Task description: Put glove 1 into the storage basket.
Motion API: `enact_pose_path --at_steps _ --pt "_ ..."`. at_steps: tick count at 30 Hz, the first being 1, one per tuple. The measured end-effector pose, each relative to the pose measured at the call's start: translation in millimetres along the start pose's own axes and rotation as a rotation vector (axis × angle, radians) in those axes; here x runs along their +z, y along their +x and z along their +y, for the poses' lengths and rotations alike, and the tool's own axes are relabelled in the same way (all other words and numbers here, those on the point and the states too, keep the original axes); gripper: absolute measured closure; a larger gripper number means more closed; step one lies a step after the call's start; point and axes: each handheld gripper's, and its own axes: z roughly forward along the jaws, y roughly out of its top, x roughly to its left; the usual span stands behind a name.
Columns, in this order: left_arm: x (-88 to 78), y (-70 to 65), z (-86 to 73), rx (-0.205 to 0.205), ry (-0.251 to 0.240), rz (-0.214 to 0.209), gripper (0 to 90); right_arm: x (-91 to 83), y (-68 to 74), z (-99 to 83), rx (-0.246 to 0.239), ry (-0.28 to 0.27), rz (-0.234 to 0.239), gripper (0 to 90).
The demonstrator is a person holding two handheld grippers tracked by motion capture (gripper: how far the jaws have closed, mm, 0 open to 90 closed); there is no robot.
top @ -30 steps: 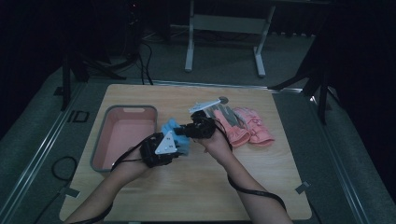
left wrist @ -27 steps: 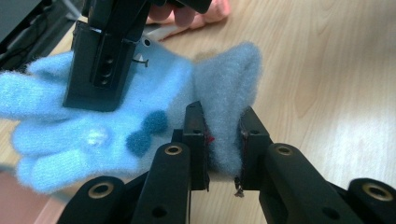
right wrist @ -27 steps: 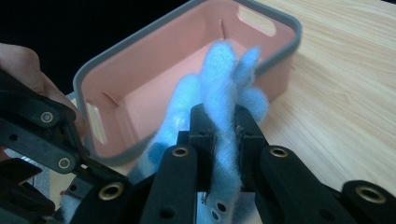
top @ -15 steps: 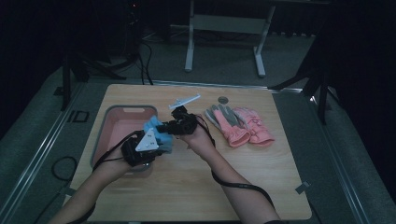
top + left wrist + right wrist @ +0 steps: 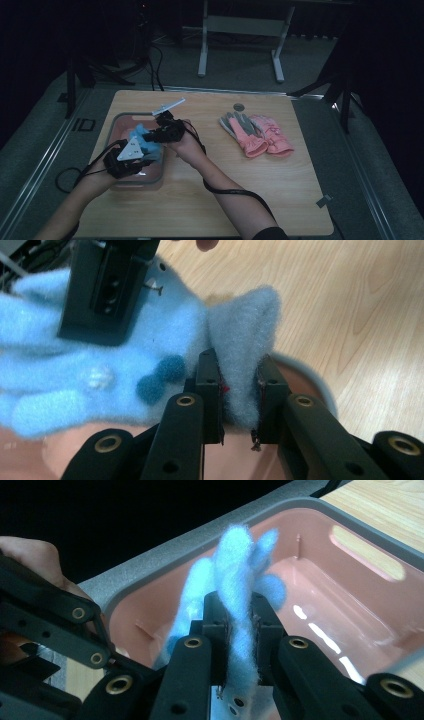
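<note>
A fluffy light-blue glove [image 5: 145, 142] hangs between both grippers over the pink bin [image 5: 116, 124] at the table's left. My left gripper [image 5: 141, 161] is shut on its cuff [image 5: 245, 365], the pads pinching the fleece from both sides. My right gripper [image 5: 156, 135] is shut on the glove's finger end [image 5: 239, 580], and its black body crosses the glove in the left gripper view. Two small dark-blue pompoms [image 5: 162, 375] sit on the glove's back. The bin's inside [image 5: 310, 595] lies just beneath the glove.
A pair of pink and grey gloves [image 5: 257, 132] lies on the wooden table [image 5: 260, 175] to the right of my arms. A small round grommet [image 5: 239, 106] sits in the tabletop behind them. Cables trail off the table's left edge.
Both grippers have carried the blue glove leftward, from the table's middle to above the pink bin. The pink gloves have stayed where they were.
</note>
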Motion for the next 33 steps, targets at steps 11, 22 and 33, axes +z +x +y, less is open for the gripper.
enact_pose_path --at_steps 11,22,33 --pt "9.3 11.9 -24.8 -0.050 0.049 -0.012 78.2 36.2 -2.5 -0.3 0.022 0.041 0.009 81.4" --pt "29.7 13.0 -24.6 -0.046 0.096 -0.036 78.1 44.8 -24.4 -19.8 0.065 0.078 -0.013 81.3" --pt "47.3 23.0 -21.2 -0.063 0.154 -0.054 77.9 59.3 -31.4 -17.6 0.034 0.152 -0.075 79.7"
